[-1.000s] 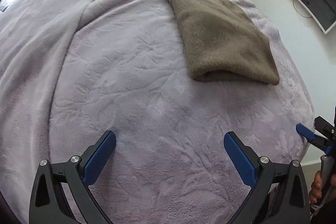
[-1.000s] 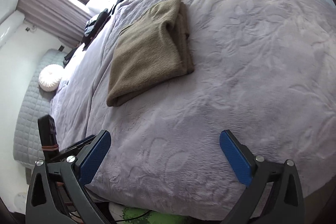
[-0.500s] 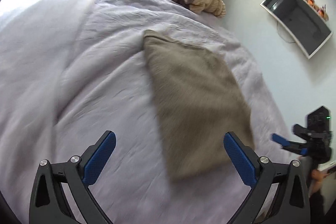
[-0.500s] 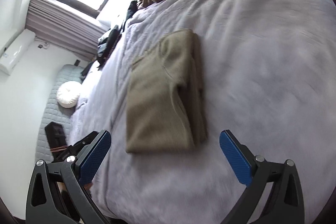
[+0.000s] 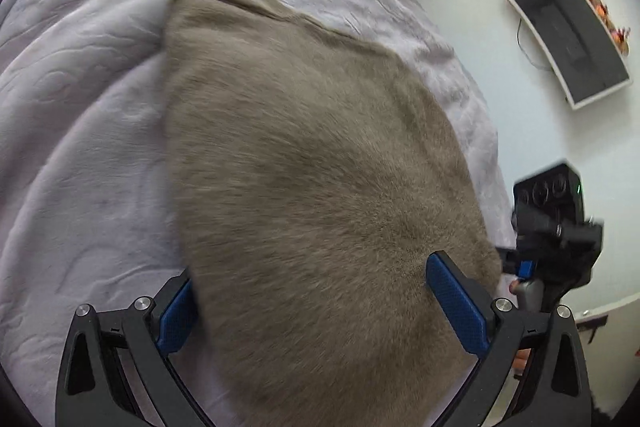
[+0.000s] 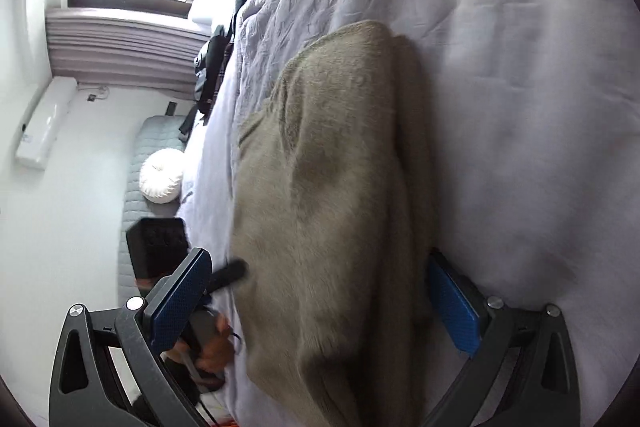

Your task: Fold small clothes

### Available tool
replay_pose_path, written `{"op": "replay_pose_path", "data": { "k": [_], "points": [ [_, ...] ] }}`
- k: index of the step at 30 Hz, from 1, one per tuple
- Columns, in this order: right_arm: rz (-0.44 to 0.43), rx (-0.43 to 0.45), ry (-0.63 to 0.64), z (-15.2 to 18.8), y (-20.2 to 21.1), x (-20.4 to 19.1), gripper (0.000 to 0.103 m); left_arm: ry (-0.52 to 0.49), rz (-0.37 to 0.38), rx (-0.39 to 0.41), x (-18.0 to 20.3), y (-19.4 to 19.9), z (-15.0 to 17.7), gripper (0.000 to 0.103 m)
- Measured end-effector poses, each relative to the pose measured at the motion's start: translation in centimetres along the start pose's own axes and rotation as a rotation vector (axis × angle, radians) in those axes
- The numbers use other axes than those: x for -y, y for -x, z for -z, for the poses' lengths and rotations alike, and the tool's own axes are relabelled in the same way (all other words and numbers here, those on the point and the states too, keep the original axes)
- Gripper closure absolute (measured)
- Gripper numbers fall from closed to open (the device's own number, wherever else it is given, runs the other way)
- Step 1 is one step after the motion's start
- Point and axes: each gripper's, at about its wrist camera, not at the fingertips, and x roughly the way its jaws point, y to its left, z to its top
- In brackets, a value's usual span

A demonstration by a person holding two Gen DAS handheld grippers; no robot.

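Left wrist view: our left gripper (image 5: 312, 303) stood wide, straddling the near end of the folded taupe fleece garment (image 5: 312, 163) on the lilac quilted bedspread (image 5: 80, 131), its length running away.

Right wrist view: our right gripper (image 6: 320, 303) likewise gaped across it.

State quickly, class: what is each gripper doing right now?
Left gripper: open, jaws astride the folded brown garment, not clamped.
Right gripper: open, jaws astride the same garment, not clamped.
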Motion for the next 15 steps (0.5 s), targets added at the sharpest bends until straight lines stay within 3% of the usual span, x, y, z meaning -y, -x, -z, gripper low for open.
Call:
{"op": "replay_pose_path", "data": {
  "k": [1,2,3,4,5,9,15],
  "points": [
    [0.01,0.003,-0.007,0.0,-0.4,-0.1,0.004,-0.013,-0.016,0.013,0.3,0.0,0.2,0.019],
    [0.035,-0.001,-0.006,0.1,-0.6,-0.3,0.025,-0.022,-0.027,0.027,0.5,0.4,0.4,0.033],
    [0.069,-0.005,-0.007,0.3,-0.7,-0.4,0.051,-0.022,-0.02,0.04,0.5,0.8,0.4,0.048],
    [0.073,-0.003,-0.02,0.6,-0.5,-0.4,0.06,-0.017,-0.004,0.053,0.4,1.6,0.4,0.053],
    [0.016,0.009,-0.044,1.0,0.1,-0.4,0.066,-0.009,0.025,0.059,0.2,2.4,0.5,0.057],
    [-0.114,0.022,-0.059,2.7,1.5,-2.4,0.068,-0.032,0.051,0.084,1.5,5.5,1.7,0.059],
    [-0.166,-0.033,-0.037,7.1,1.2,-5.4,0.068,-0.083,0.011,0.11,2.8,10.7,5.9,0.058]
  ]
}}
